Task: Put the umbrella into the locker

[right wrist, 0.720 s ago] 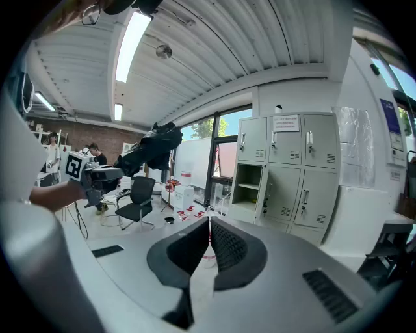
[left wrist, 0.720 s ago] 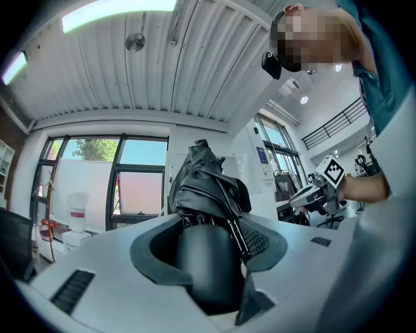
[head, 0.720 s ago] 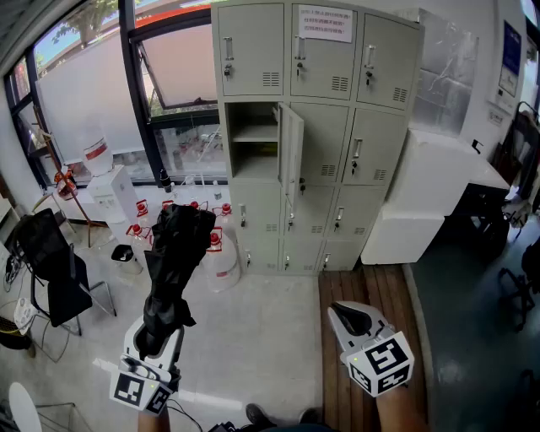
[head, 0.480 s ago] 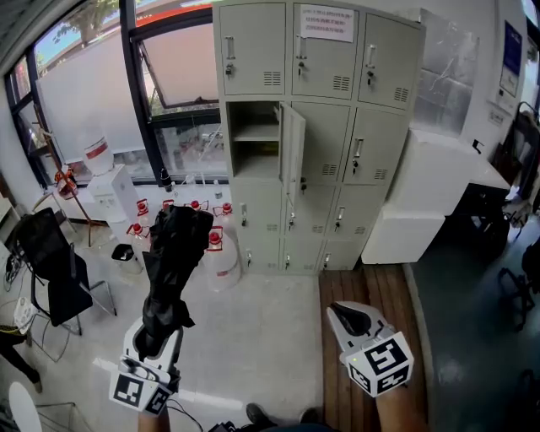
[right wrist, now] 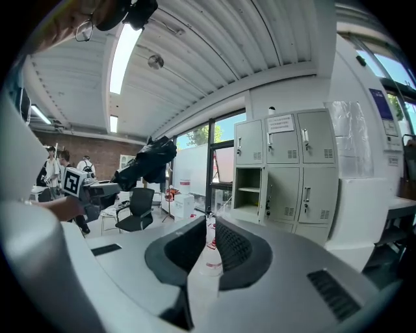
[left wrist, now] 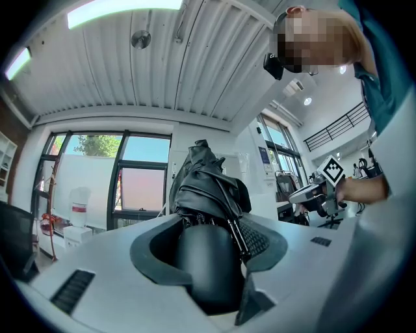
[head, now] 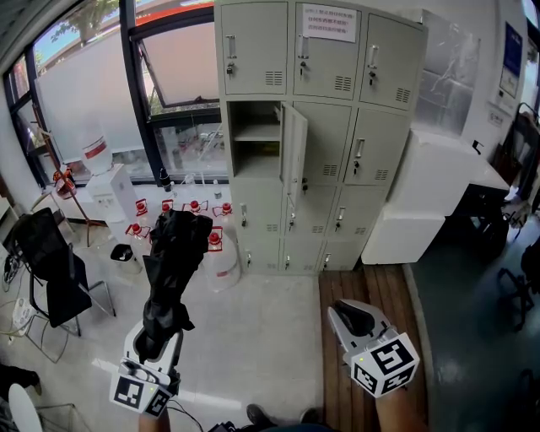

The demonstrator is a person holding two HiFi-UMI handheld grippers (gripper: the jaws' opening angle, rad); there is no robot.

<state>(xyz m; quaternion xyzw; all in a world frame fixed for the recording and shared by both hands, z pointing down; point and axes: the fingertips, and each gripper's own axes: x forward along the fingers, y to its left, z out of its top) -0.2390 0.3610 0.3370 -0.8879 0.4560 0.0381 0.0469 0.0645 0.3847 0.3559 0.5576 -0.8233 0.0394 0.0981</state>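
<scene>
Grey lockers (head: pixel 371 126) stand against the far wall beside tall windows, with pale floor in front and a strip of wooden flooring (head: pixel 371 291) at the right. One compartment (head: pixel 255 143), second row in the left column, stands with its door (head: pixel 291 152) swung out; only a single shelf shows inside it. All the other doors are closed, and a paper notice (head: pixel 329 23) is stuck on a top one. Clear water jugs (head: pixel 221 253) with red caps cluster on the floor by the window, near a black chair (head: pixel 51 270).

Well short of the lockers, the umbrella (head: pixel 173 261) is a black folding one, collapsed, its fabric bunched and loosely crumpled at the far end. The left gripper (head: pixel 156 337) is clamped on its rounded black handle, and the umbrella reaches up and forward from the jaws. The right gripper (head: pixel 346 314) carries nothing; its jaws stand a narrow gap apart.

Only the left gripper view shows the handle seated between the pads, with thin metal ribs running along it. Only the right gripper view shows the umbrella from the side, off to its left, with a brick wall and people far behind it.
</scene>
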